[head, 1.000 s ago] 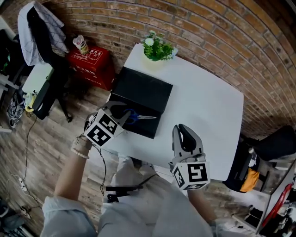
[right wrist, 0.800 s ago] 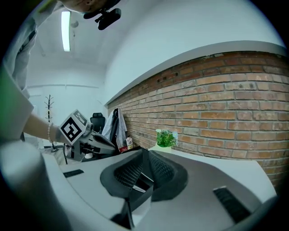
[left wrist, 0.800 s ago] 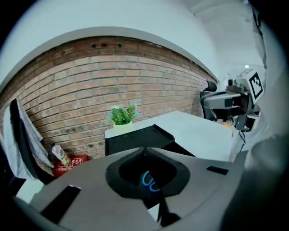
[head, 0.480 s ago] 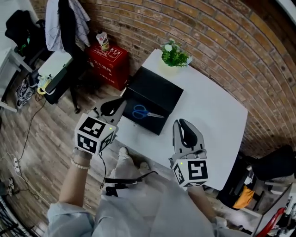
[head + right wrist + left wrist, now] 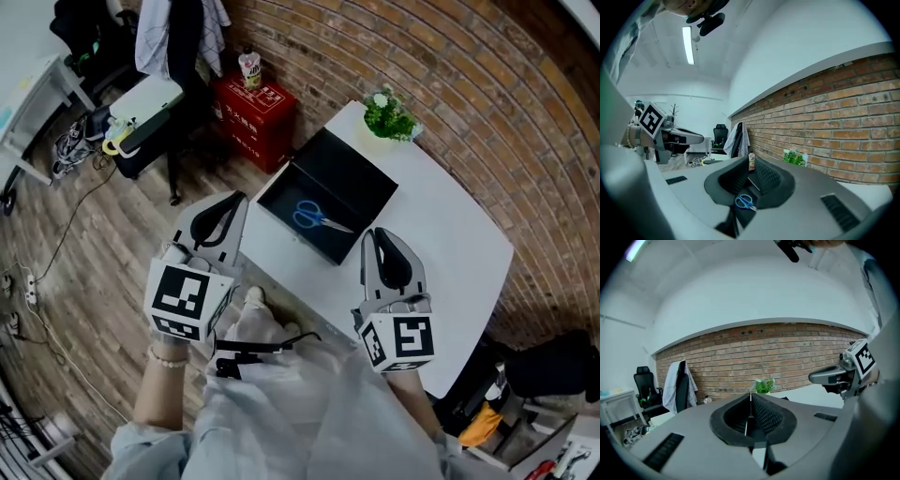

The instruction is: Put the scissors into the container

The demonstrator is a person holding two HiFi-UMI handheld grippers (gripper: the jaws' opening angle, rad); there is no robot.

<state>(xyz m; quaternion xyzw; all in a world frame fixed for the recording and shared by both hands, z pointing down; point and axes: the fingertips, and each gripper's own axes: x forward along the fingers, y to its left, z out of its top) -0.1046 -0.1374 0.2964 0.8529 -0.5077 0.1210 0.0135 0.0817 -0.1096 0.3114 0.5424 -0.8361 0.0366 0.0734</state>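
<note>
Blue-handled scissors (image 5: 314, 217) lie flat on the floor of the open black container (image 5: 349, 178) at the near left of the white table (image 5: 441, 234). My left gripper (image 5: 241, 198) hangs shut and empty, left of the container and beyond the table's edge, over the floor. My right gripper (image 5: 369, 235) hovers shut and empty over the table, just right of the container's near corner. In the right gripper view the scissors (image 5: 745, 201) show through the hollow between the jaws. The left gripper view looks level across the room, with its jaws (image 5: 750, 397) meeting.
A small potted plant (image 5: 389, 114) stands at the table's far corner. On the wooden floor to the left are a red box (image 5: 255, 108) with a bottle (image 5: 249, 67) on it, and a chair draped with clothes (image 5: 178, 37). A brick wall runs behind.
My left gripper has drawn back from the container, toward me and off the table's edge. The scissors stay in the container. The right gripper has hardly moved.
</note>
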